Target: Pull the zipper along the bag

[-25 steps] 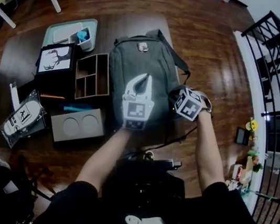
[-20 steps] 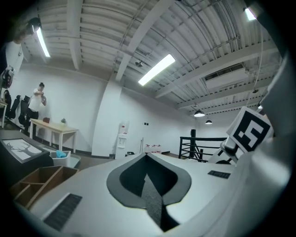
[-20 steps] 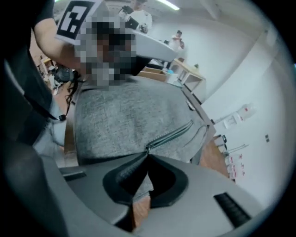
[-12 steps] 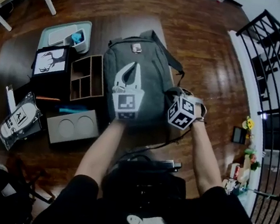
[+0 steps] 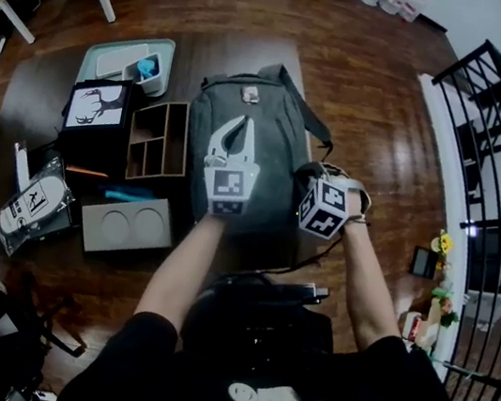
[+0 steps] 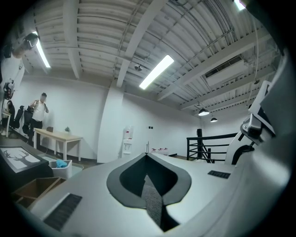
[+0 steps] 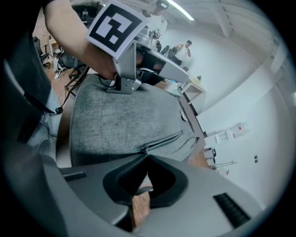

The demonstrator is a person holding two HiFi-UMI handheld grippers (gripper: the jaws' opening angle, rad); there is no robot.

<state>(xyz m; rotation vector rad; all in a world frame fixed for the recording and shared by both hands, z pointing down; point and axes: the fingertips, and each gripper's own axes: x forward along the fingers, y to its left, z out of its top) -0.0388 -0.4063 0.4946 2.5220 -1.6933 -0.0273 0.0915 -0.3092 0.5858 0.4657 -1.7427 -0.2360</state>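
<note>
Two grippers on the grey backpack (image 5: 265, 112): left gripper (image 5: 241, 122) closed on nothing above its middle, right gripper (image 7: 147, 156) pinching the zipper pull (image 7: 144, 149) at its 4 o'clock edge; pull looks barely begun, most track left.

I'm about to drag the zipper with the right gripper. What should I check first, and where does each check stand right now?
1. Right gripper has the zipper pull: the jaws are closed with their tips at the pull. Ok.
2. Zipper track ahead is unobstructed: nothing lies on it. Ok.
3. Backpack is steadied: the left gripper rests on its front, jaws together and holding nothing. Ok.
4. Shoulder strap is clear of the right gripper's path along the bag's side: cannot tell.
</note>
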